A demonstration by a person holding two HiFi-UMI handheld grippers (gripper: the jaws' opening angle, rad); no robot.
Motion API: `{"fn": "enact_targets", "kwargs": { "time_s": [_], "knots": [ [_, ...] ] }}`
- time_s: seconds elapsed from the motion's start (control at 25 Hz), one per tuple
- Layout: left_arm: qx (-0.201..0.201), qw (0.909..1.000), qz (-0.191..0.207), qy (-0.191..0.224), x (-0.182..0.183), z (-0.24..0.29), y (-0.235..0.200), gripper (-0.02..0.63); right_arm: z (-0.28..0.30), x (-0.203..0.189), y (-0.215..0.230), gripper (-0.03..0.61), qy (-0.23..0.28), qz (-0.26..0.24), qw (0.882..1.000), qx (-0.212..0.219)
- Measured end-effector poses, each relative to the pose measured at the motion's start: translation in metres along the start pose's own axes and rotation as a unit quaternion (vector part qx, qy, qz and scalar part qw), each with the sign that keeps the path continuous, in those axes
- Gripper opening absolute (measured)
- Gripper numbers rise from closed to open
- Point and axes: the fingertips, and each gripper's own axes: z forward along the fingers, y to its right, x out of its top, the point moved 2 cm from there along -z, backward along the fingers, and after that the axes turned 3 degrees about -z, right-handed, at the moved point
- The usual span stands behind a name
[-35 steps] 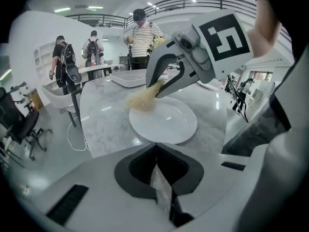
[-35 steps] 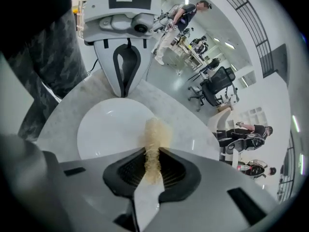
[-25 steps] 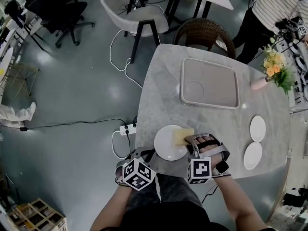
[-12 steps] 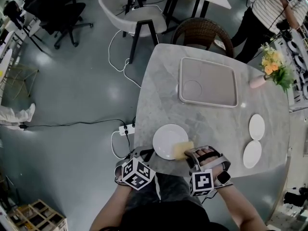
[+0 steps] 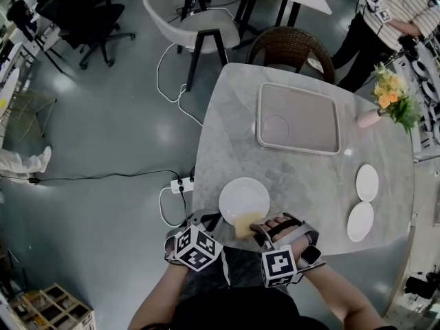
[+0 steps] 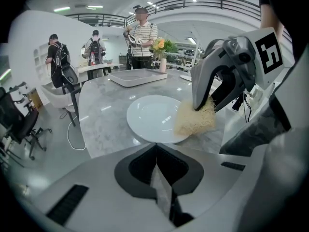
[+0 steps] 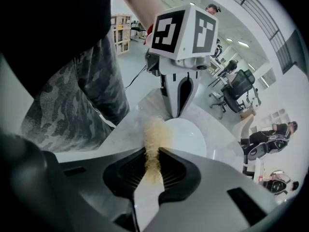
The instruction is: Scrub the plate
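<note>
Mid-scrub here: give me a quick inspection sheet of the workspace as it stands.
Surface: marble table, no spill seen.
Job's things: white plate at near edge; yellow sponge over its near rim.
Clutter: tray, two small plates, flower vase, all apart from it.
Grippers: left gripper shut, at plate rim; right gripper shut on sponge.
Cables: power strip and white cable on floor.
Surroundings: chairs, standing person beyond table.

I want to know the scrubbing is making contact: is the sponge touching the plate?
Touching. The left gripper view shows the sponge, held by the right gripper, lying over the right rim of the plate.
</note>
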Motion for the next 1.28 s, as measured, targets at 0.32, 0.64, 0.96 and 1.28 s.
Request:
{"fn": "enact_targets", "kwargs": {
  "time_s": [0.32,0.64,0.96,1.28],
  "knots": [
    [0.005,0.9999,-0.009,0.002,0.000,-0.002,-0.005,0.014,0.007,0.014,0.019,0.071,0.014,-0.042,0.999,-0.010],
    [0.015,0.9998,-0.015,0.000,-0.004,-0.004,-0.013,0.014,0.015,0.018,0.039,0.071,0.018,-0.058,0.998,-0.019],
    [0.024,0.9994,-0.026,0.000,-0.006,-0.007,-0.021,0.014,0.025,0.013,0.066,0.071,0.004,-0.080,0.996,-0.046],
    [0.022,0.9994,-0.025,0.001,-0.006,-0.009,-0.018,0.014,0.029,0.001,0.090,0.071,-0.018,-0.065,0.995,-0.073]
  ]
}}
